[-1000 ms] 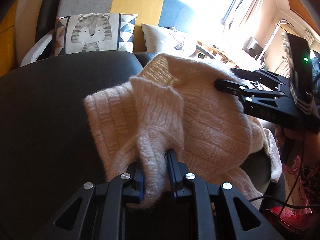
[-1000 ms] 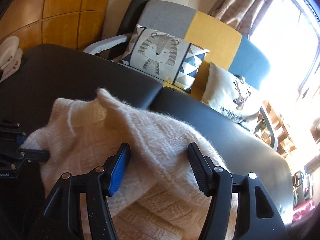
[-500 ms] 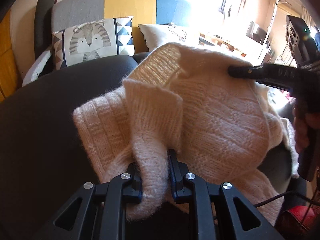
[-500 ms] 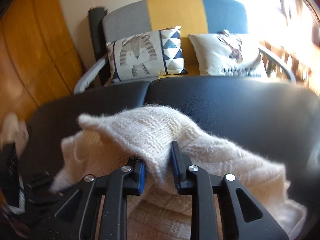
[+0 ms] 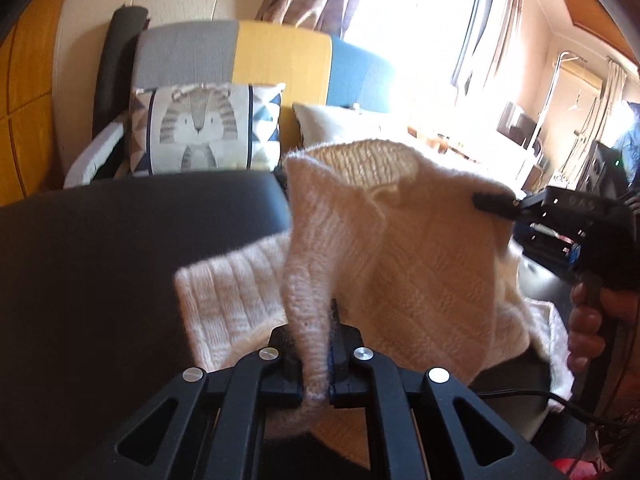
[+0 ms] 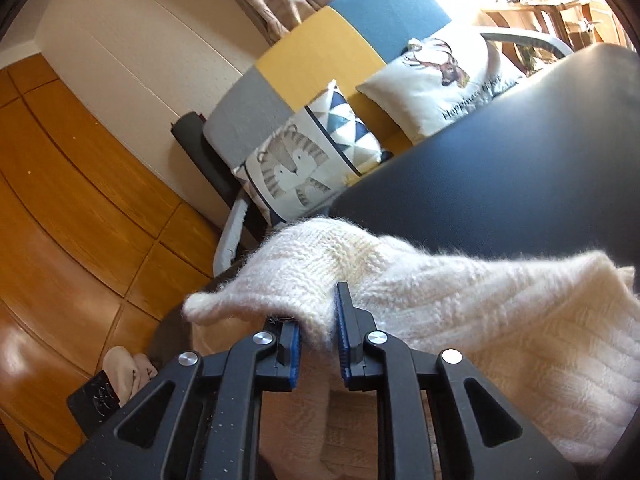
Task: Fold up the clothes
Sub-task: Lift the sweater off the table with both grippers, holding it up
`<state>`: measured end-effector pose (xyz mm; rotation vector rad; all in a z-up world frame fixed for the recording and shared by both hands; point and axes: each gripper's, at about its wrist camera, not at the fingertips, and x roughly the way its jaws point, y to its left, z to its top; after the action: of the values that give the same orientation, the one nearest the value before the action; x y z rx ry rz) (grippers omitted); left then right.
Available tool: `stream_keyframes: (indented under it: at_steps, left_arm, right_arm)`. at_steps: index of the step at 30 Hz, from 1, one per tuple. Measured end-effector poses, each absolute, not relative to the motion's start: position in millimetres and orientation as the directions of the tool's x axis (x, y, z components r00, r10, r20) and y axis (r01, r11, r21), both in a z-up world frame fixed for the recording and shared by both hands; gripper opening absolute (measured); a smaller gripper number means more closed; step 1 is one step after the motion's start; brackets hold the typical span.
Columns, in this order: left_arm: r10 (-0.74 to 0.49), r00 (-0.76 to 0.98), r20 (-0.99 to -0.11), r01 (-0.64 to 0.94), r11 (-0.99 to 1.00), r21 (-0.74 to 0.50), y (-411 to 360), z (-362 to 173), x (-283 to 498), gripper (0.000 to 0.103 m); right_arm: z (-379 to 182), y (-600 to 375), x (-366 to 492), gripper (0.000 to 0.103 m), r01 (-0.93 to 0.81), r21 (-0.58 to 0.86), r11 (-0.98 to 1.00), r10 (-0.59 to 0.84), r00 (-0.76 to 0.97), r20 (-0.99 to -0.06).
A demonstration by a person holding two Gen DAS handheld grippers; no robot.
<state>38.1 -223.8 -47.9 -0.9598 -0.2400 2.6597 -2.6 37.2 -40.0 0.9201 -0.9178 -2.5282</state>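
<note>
— Between the left gripper's [image 5: 314,350] black fingers, what do you see?

— A fold of the cream-white, fluffy ribbed knit sweater [image 5: 404,264]. The jaws are closed tight on it, and the knit rises from them in a steep ridge.

— And where does the rest of the garment go from there?

— Ahead and to the right of that tool it hangs lifted in a broad sheet, while a ribbed panel lies flat to the tool's left on the black padded surface [image 5: 100,264]. At the far right of that sheet the right gripper [image 5: 486,202] pinches the top edge, with a hand [image 5: 588,320] wrapped around its handle below.

— Does the right wrist view agree?

— Yes. The right gripper [image 6: 318,338], with blue pads [image 6: 295,350] on its fingers, is clamped on a thick bunch of the sweater [image 6: 460,312]. The knit spreads from the jaws to the right and downward, and a fuzzy corner pokes out to the tool's left.

— What lies beyond the tools?

— Past the black surface stands a sofa with a grey, yellow and blue back [image 5: 280,54]. A cushion printed with a striped tiger [image 5: 200,130] leans on it, and beside that a white cushion with a deer head [image 6: 444,80]. Brown wooden panelling [image 6: 68,208] fills the area left of the right tool, and a bright window with curtains [image 5: 404,8] sits above and ahead of the left one.
</note>
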Motion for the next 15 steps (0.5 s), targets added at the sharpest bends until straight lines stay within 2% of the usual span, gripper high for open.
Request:
stream_keyframes:
  at_steps: [8,15]
  left_arm:
    - [0.378,-0.811,-0.446,-0.283,-0.921,-0.266,-224,7,50,0.006]
    - [0.381,-0.859,-0.342,-0.323,-0.921,-0.215,-223,61,56,0.006]
  right_arm:
    - [-4,44,11,0.007,0.143,0.73,-0.668,-0.524,-0.787,-0.325]
    - [33,50,23,0.006,0.212,0.746,-0.632,-0.538,-0.813,-0.224]
